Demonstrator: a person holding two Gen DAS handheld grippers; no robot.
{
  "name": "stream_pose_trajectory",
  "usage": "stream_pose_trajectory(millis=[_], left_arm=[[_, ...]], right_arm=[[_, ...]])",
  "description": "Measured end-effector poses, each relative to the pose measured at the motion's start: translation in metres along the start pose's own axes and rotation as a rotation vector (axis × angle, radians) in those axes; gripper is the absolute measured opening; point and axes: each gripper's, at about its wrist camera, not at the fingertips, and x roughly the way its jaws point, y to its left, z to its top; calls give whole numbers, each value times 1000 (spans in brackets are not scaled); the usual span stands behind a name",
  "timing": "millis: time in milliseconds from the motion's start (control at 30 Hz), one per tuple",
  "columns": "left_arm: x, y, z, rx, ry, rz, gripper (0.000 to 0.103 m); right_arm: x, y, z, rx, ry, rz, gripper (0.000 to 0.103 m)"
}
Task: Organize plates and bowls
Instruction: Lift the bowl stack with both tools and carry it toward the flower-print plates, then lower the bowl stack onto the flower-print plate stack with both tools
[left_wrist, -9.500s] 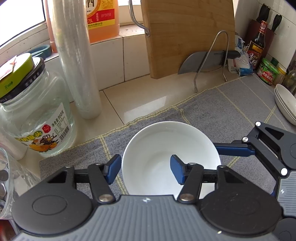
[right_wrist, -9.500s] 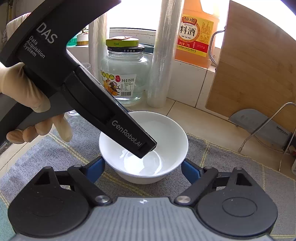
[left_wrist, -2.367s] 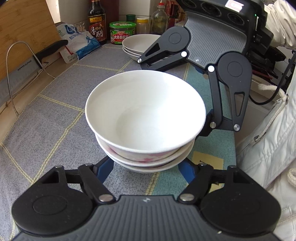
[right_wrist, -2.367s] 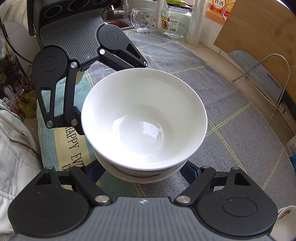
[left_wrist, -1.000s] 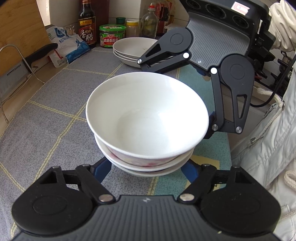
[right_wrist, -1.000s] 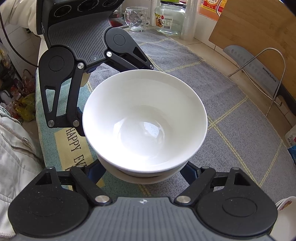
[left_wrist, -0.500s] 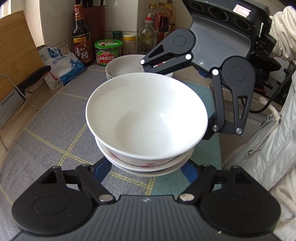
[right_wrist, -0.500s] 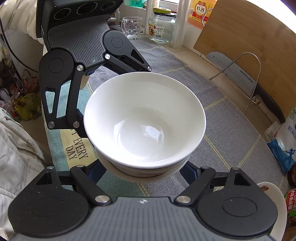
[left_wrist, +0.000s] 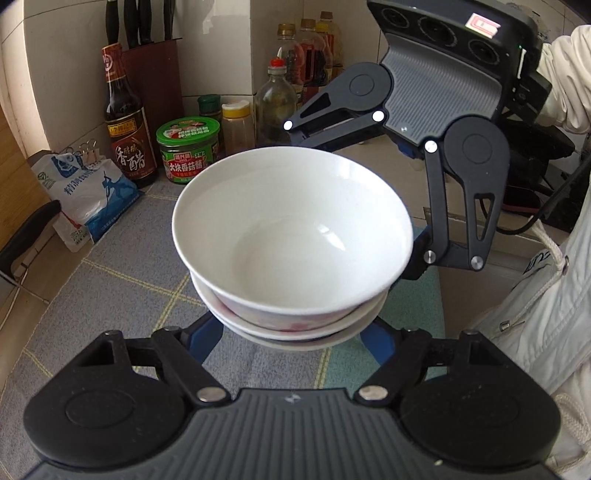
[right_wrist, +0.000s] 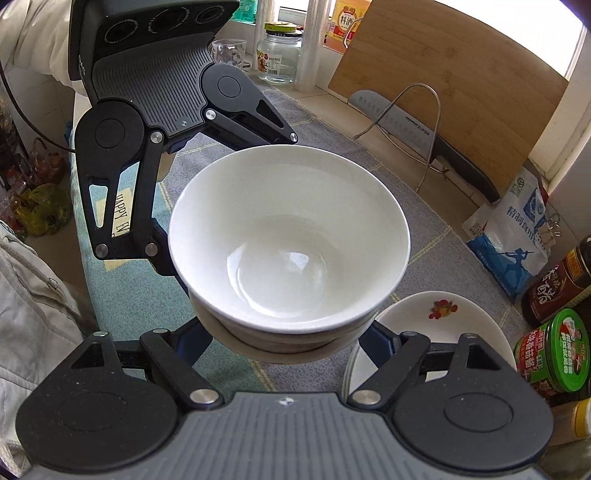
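Observation:
A stack of white bowls (left_wrist: 291, 236), the lower ones with red pattern, hangs above the grey mat (left_wrist: 129, 277). My left gripper (left_wrist: 291, 334) is shut on the stack's base, blue pads on either side. My right gripper (right_wrist: 288, 345) grips the same bowl stack (right_wrist: 288, 236) from the opposite side, also shut on its base. Each gripper's black body shows in the other's view, behind the bowls. A stack of white plates (right_wrist: 436, 317) with a fruit print lies on the mat just right of and below the bowls in the right wrist view; the bowls hide it in the left wrist view.
Vinegar bottle (left_wrist: 125, 122), green-lidded jar (left_wrist: 188, 147), other bottles and a salt bag (left_wrist: 85, 195) crowd the counter's end. A knife on a wire rack (right_wrist: 424, 136) and a cutting board (right_wrist: 443, 74) line the wall. A person's white jacket (left_wrist: 546, 314) is at the counter edge.
Both grippers have carried the bowl stack along the counter toward the bottles and jars, slightly higher. The plates have come into the right wrist view beside the stack. Both grips are unchanged.

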Motion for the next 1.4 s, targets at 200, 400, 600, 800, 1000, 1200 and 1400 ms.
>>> stream_pose_trajectory(millis=[200, 400, 600, 800, 1000, 1200, 1400], left_arm=[[24, 6, 31, 45, -23, 1, 81], [48, 18, 52, 77, -28, -6, 81], [74, 30, 67, 97, -19, -22, 81], [95, 36, 75, 105, -2, -35, 80], [106, 39, 79, 104, 8, -41, 80], [110, 41, 83, 104, 13, -38, 80], [114, 42, 84, 104, 14, -37, 80]], right_arm=[[-15, -29, -20, 11, 2, -56, 89], [-18, -55, -37, 32, 11, -95, 89], [-17, -76, -54, 64, 24, -115, 89], [-8, -92, -65, 96, 36, -120, 89], [-1, -100, -69, 115, 41, -121, 89], [0, -102, -71, 137, 37, -119, 89], [3, -104, -74, 156, 38, -120, 89]])
